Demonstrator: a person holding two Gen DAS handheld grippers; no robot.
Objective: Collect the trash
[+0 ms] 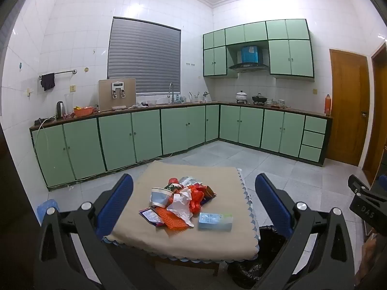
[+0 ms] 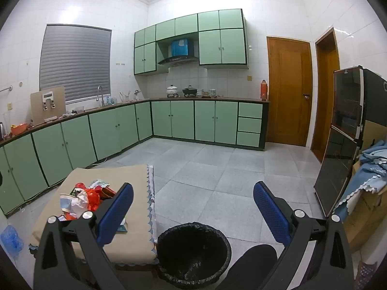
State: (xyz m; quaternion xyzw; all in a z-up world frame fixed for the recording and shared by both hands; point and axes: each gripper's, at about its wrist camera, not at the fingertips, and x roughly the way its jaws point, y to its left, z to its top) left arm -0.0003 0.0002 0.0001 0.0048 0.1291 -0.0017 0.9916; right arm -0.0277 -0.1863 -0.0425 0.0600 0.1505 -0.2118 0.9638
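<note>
A heap of trash point(image 1: 183, 200) lies on a low table point(image 1: 217, 241) with a beige cloth: a paper cup point(image 1: 160, 196), white crumpled paper, orange wrappers and a light blue carton point(image 1: 215, 221). My left gripper point(image 1: 193, 207) is open and empty, held above and before the heap. My right gripper point(image 2: 193, 213) is open and empty, above a round bin with a black liner point(image 2: 193, 253) that stands on the floor right of the table. The heap also shows in the right wrist view point(image 2: 84, 198), left of my left finger point(image 2: 116, 215).
Green cabinets point(image 1: 145, 135) and a counter run along the far walls. A blue bag point(image 2: 11, 239) lies on the floor left of the table. A dark glass-door cabinet point(image 2: 343, 140) and boxes with blue cloth point(image 2: 372, 169) stand at the right. Grey tiled floor point(image 2: 217, 181) lies beyond.
</note>
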